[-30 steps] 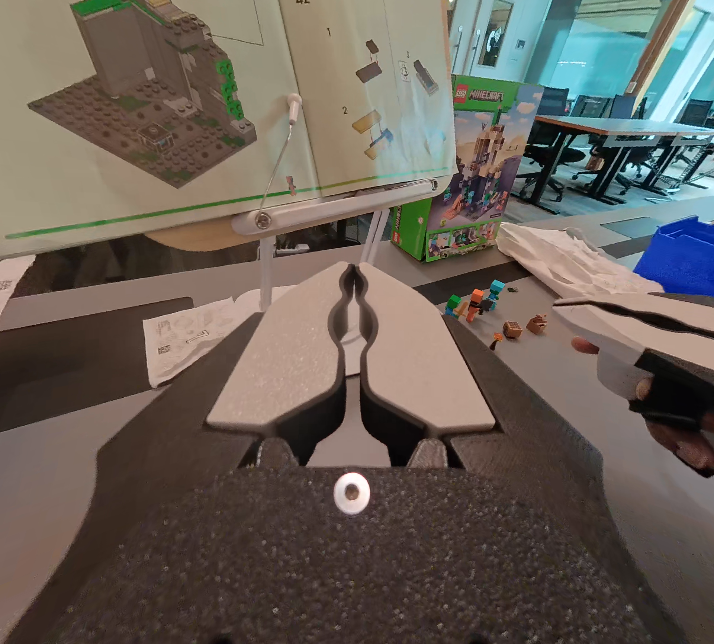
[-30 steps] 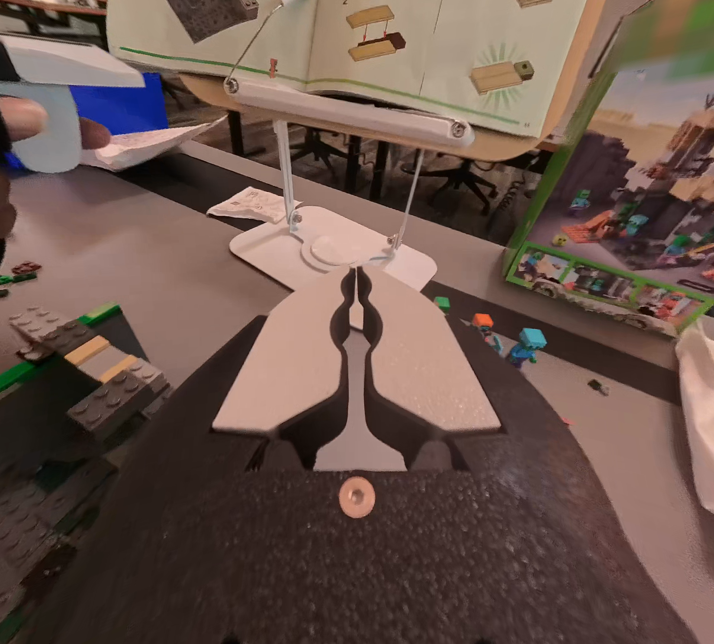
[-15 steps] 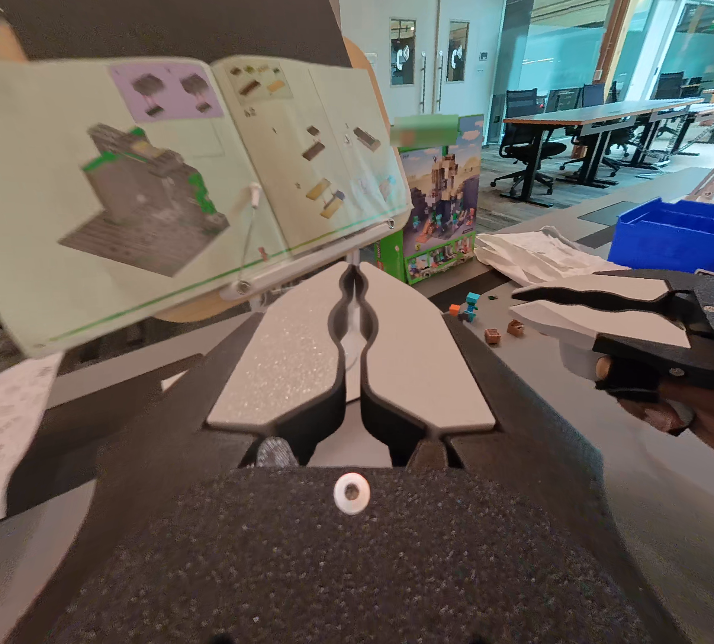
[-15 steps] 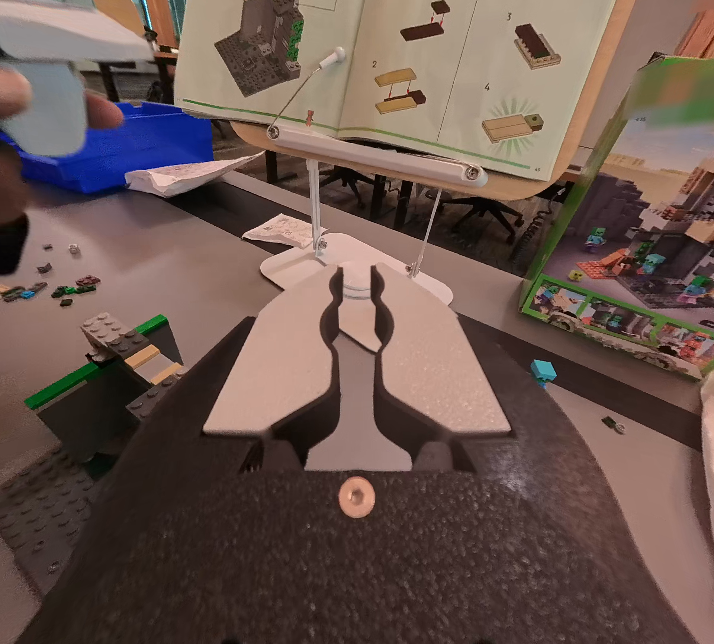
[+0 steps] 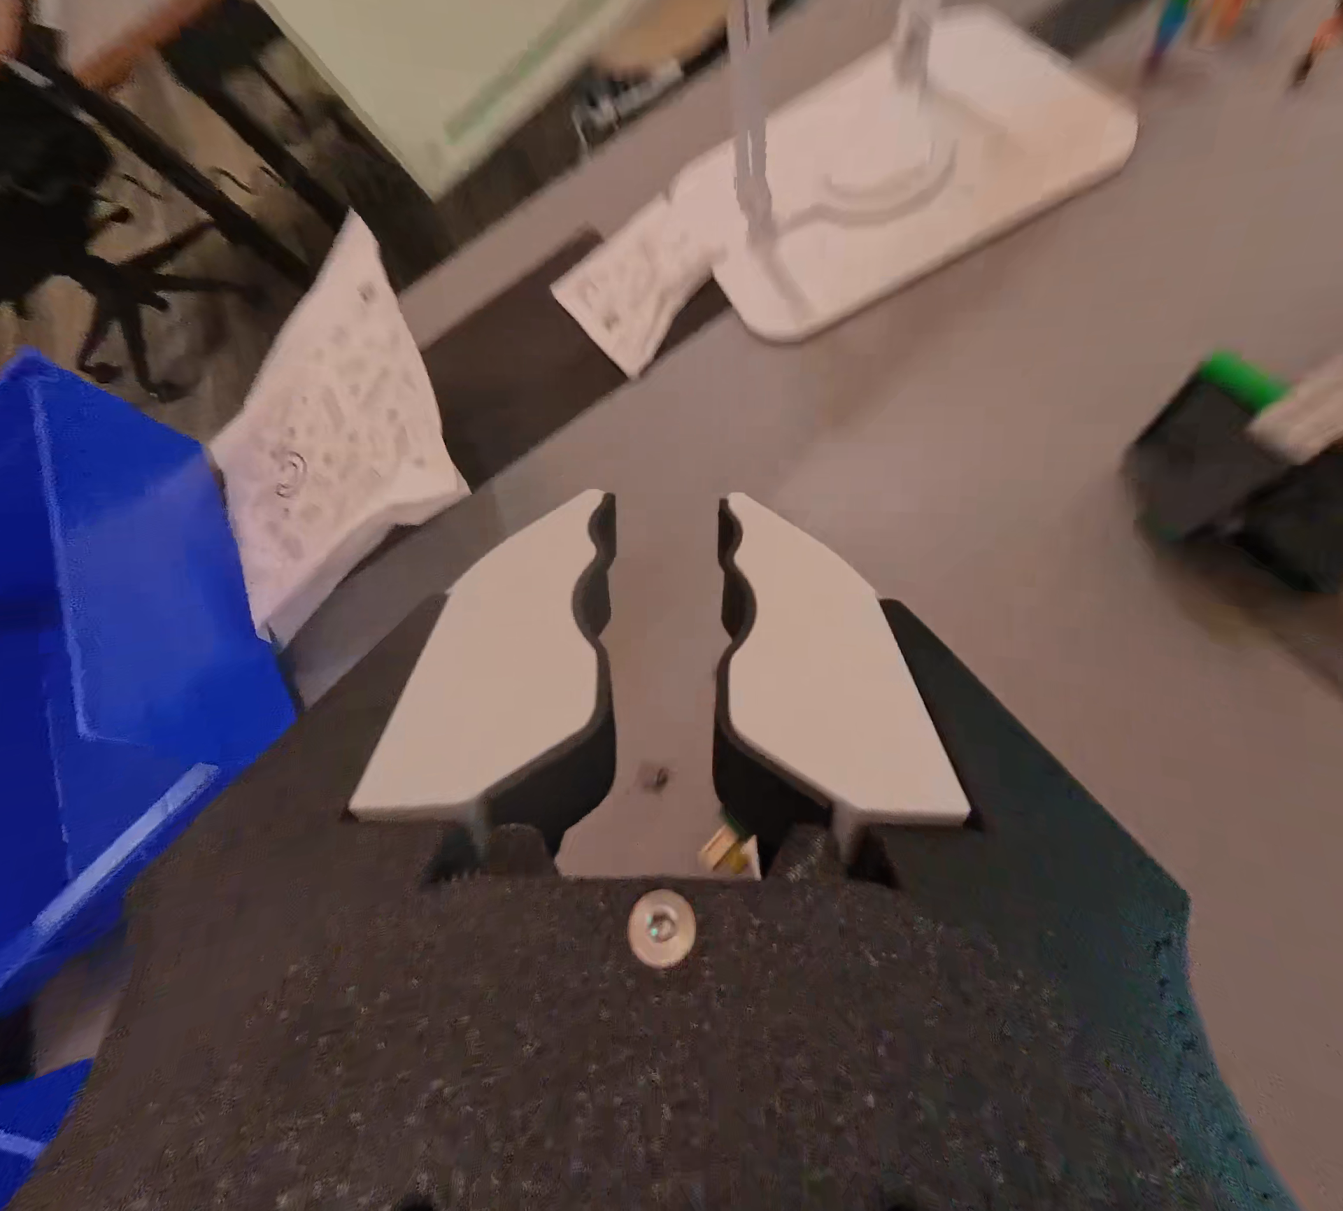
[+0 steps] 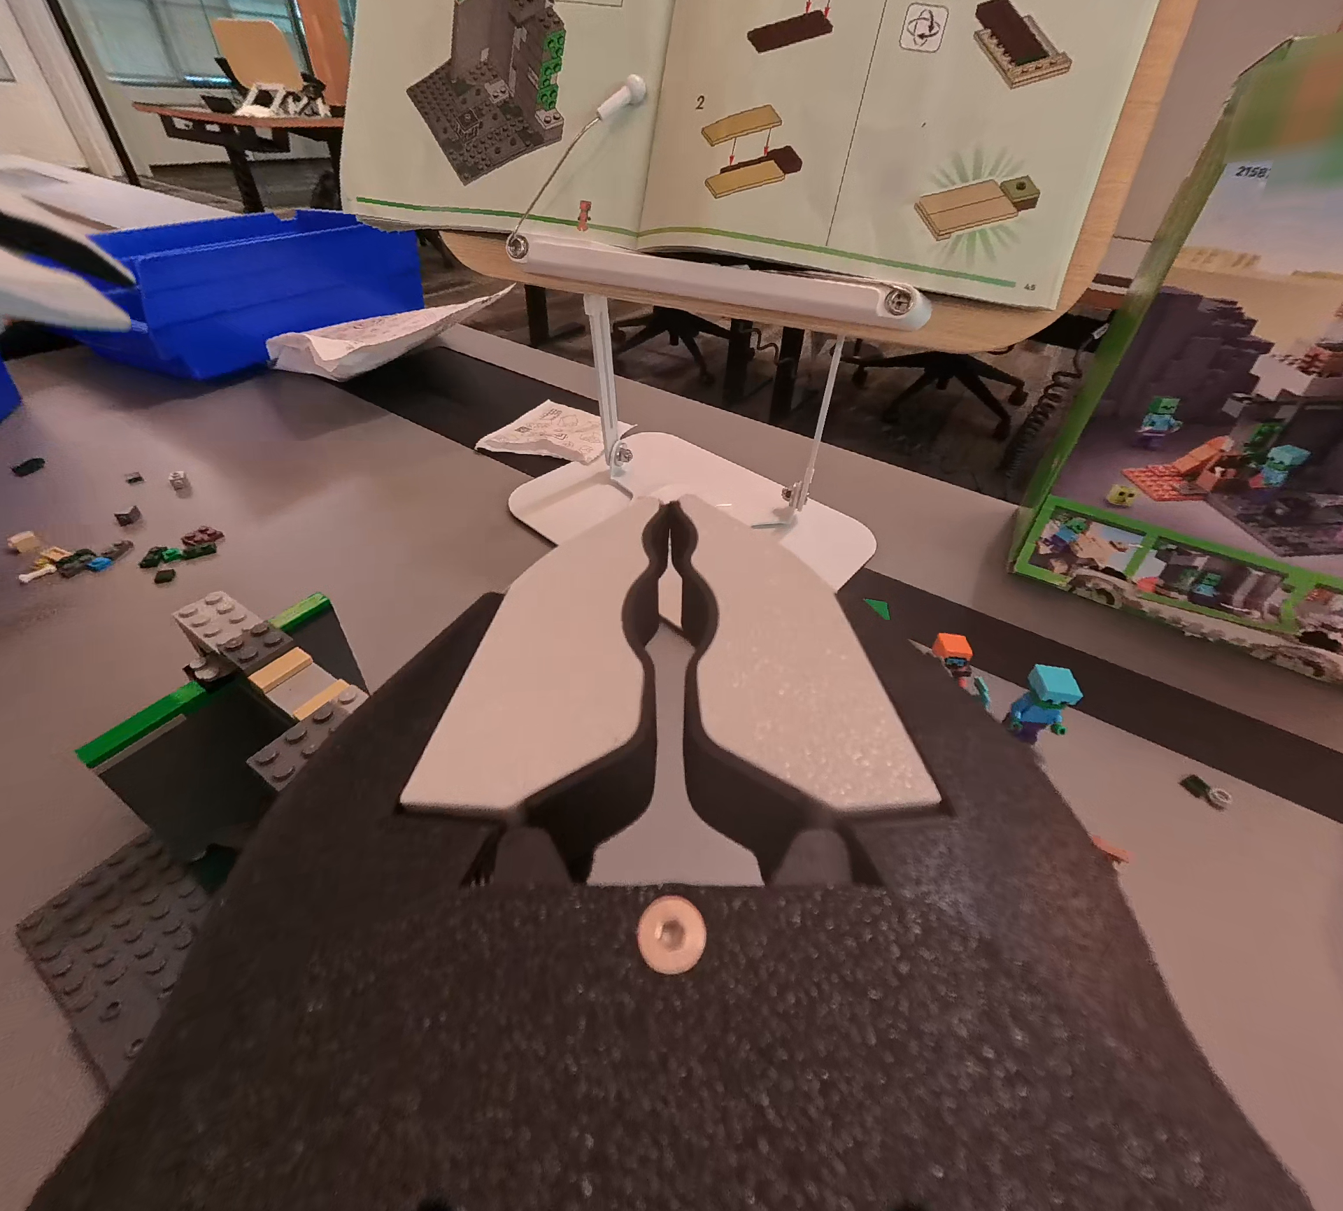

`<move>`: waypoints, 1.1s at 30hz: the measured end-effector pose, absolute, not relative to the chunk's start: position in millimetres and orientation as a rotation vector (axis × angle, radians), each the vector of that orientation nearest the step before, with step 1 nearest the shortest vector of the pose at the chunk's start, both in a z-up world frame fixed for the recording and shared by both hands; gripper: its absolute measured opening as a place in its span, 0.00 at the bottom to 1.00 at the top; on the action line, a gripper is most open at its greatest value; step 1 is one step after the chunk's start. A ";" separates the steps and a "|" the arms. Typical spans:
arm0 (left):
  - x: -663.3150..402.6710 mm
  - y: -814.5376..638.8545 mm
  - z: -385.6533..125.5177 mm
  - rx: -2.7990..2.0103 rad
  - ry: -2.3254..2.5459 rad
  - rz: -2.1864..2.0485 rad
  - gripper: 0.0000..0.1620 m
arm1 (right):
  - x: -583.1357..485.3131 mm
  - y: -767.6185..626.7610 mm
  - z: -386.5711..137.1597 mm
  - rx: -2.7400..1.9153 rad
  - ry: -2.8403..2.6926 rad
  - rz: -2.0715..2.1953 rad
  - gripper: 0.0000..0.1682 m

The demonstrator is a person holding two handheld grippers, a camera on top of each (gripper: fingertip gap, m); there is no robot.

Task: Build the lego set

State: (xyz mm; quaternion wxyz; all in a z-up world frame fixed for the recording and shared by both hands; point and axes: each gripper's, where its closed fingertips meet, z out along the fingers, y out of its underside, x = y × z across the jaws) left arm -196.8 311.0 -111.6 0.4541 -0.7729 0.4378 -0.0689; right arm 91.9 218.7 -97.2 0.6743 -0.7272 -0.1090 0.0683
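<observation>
The partly built lego model (image 6: 232, 704), grey with green edges, stands on its dark grey baseplate (image 6: 102, 951) at the left of the right wrist view. It also shows blurred at the right of the left wrist view (image 5: 1250, 478). My right gripper (image 6: 668, 511) is shut and empty, held above the table to the right of the model. My left gripper (image 5: 665, 507) is open and empty, low over the grey table, with small loose pieces (image 5: 730, 849) under it. It also shows at the far left of the right wrist view (image 6: 120, 300). Loose lego pieces (image 6: 109, 551) lie beyond the model.
The open instruction booklet (image 6: 727, 49) sits on a white stand (image 6: 821, 536) at the back. The lego box (image 6: 1199, 449) stands at the right, with two minifigures (image 6: 1046, 696) near it. A blue bin (image 5: 109, 631) and a crumpled paper bag (image 5: 341, 435) are at the left. Left tips to right tips: about 30 cm.
My left gripper has swung left and down toward the table by the blue bin and has opened. My right gripper, slightly parted half a second ago, is closed and has drawn back a little.
</observation>
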 end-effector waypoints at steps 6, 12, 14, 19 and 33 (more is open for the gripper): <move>-226.9 305.3 -174.4 -1.980 1.592 -0.129 0.13 | 87.1 219.8 -104.5 -1.656 -0.285 0.149 0.00; -234.5 299.7 -218.9 -1.979 1.920 -0.202 0.13 | 83.2 221.5 -118.3 -1.690 -0.334 0.105 0.00; -233.4 300.1 -226.3 -1.978 1.976 -0.239 0.14 | 83.7 222.5 -123.3 -1.701 -0.341 0.094 0.00; -232.7 299.8 -241.0 -2.003 2.081 -0.315 0.15 | 85.3 225.8 -134.8 -1.732 -0.340 0.102 0.00; -226.1 301.7 -255.1 -2.003 2.168 -0.304 0.10 | 81.4 228.5 -147.4 -1.764 -0.362 0.112 0.00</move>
